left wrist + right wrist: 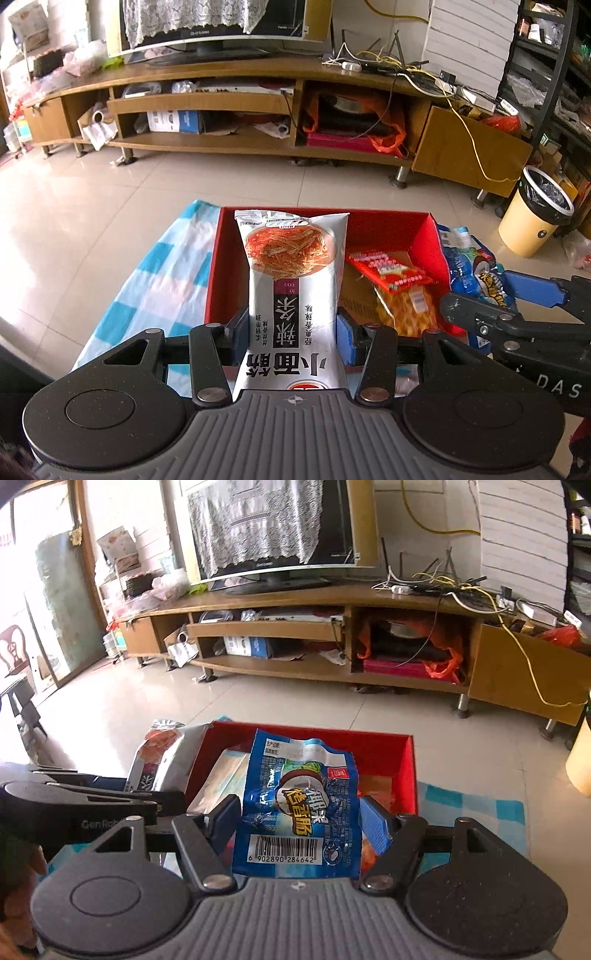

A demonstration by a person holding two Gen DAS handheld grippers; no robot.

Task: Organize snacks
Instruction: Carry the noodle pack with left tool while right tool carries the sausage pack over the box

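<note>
My left gripper (291,332) is shut on a white spicy-strip snack packet (291,280) and holds it upright over the left part of the red box (424,236). An orange-red snack bag (399,291) lies inside the box. My right gripper (299,812) is shut on a blue sausage packet (303,801) and holds it over the red box (402,753), where a pale packet (225,775) lies. The white packet (162,753) shows at the left of the right wrist view, and the blue packet (465,266) at the right of the left wrist view.
The box sits on a blue-and-white checked cloth (155,280) on a small table. Beyond is tiled floor (184,177), a long wooden TV stand (258,122) with clutter, and a yellow bin (532,218) at right.
</note>
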